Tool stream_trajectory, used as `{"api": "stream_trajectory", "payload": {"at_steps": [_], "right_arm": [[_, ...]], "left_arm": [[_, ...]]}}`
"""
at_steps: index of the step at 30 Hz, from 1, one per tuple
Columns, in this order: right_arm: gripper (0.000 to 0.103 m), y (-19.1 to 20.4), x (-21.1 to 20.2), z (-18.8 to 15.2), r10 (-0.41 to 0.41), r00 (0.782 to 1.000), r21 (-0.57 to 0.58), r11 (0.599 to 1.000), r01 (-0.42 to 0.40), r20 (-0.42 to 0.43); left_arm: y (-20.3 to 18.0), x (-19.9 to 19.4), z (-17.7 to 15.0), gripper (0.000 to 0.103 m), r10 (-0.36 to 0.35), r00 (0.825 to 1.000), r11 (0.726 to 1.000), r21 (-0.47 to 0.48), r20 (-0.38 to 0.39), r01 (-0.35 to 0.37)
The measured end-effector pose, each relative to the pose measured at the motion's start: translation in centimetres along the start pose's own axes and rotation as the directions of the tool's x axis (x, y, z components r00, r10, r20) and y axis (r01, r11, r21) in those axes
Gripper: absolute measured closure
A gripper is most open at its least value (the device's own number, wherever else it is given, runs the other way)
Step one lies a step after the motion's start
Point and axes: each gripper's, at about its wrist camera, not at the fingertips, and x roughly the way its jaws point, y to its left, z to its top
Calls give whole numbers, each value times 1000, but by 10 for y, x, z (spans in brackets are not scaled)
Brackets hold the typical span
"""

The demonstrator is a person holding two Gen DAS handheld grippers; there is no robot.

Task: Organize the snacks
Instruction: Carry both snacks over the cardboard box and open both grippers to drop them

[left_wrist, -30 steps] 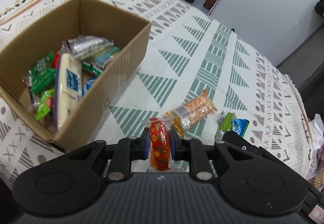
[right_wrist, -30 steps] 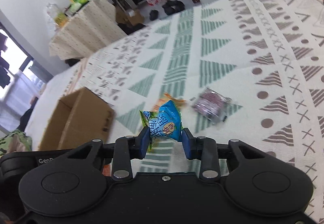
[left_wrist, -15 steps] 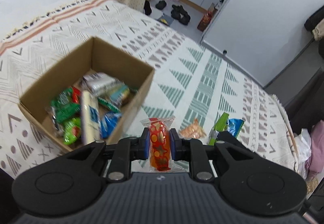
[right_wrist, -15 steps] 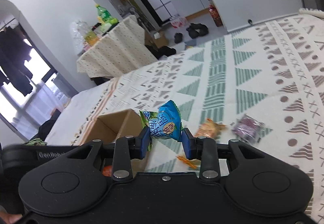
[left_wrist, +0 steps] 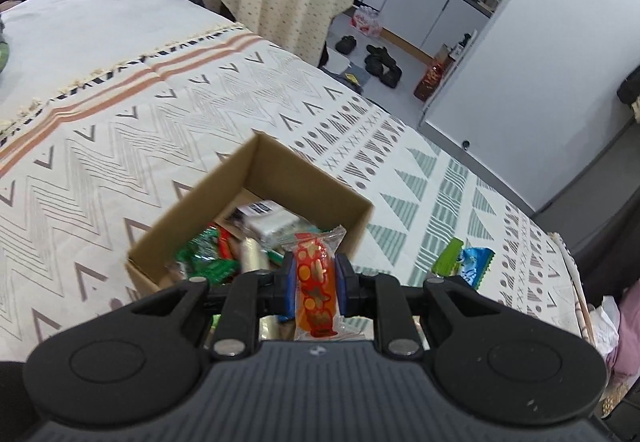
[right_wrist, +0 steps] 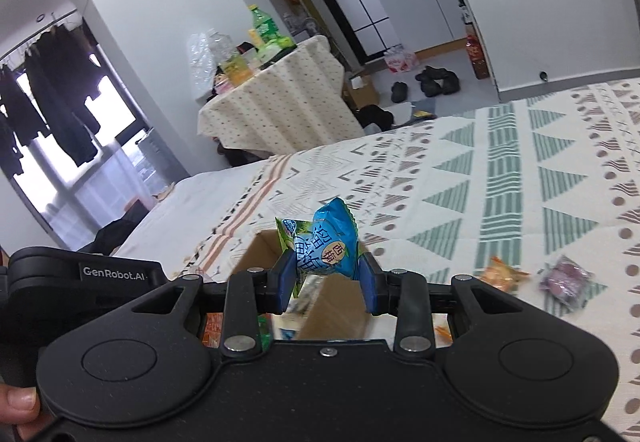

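Snacks ride higher than a second ago: the left gripper (left_wrist: 316,276) clamps a glossy red-orange wrapper (left_wrist: 316,278) above the cardboard box (left_wrist: 256,178), now farther below on the bed (left_wrist: 120,146); the right gripper (right_wrist: 326,278) pinches a crinkled blue pouch (right_wrist: 330,250). Box contents (left_wrist: 216,258) blur, half hidden.

left gripper (left_wrist: 316,278) clamped, right gripper (right_wrist: 326,274) clamped

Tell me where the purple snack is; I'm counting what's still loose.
In the right wrist view the purple snack lies on the patterned cloth at far right, just right of an orange snack, outside the box.
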Motion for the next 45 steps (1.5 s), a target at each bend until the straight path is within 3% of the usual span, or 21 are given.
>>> {"api": "stream_trajectory", "payload": {"at_steps": [13, 22, 27, 31, 39, 45], "right_arm": [[69, 35, 29, -8, 45, 999, -3, 999, -45, -31], [69, 42, 50, -17, 40, 996, -15, 999, -42, -82], [50, 40, 58, -16, 48, 994, 9, 999, -48, -96], [50, 37, 53, -15, 22, 995, 14, 1000, -21, -100], [50, 17, 41, -15, -96, 980, 47, 993, 106, -173], [49, 3, 24, -13, -128, 975, 65, 988, 142, -181]], "left_arm": [[50, 13, 20, 84, 38, 999, 997, -64, -8, -38], [66, 39, 30, 84, 12, 999, 997, -76, -50, -16], [68, 45, 36, 70, -15, 999, 996, -92, -48, 11], [68, 49, 37, 65, 4, 998, 996, -90, -55, -9], [60, 48, 29, 31, 42, 997, 997, -60, -62, -45], [46, 42, 19, 26, 54, 996, 997, -42, -68, -57]]}}
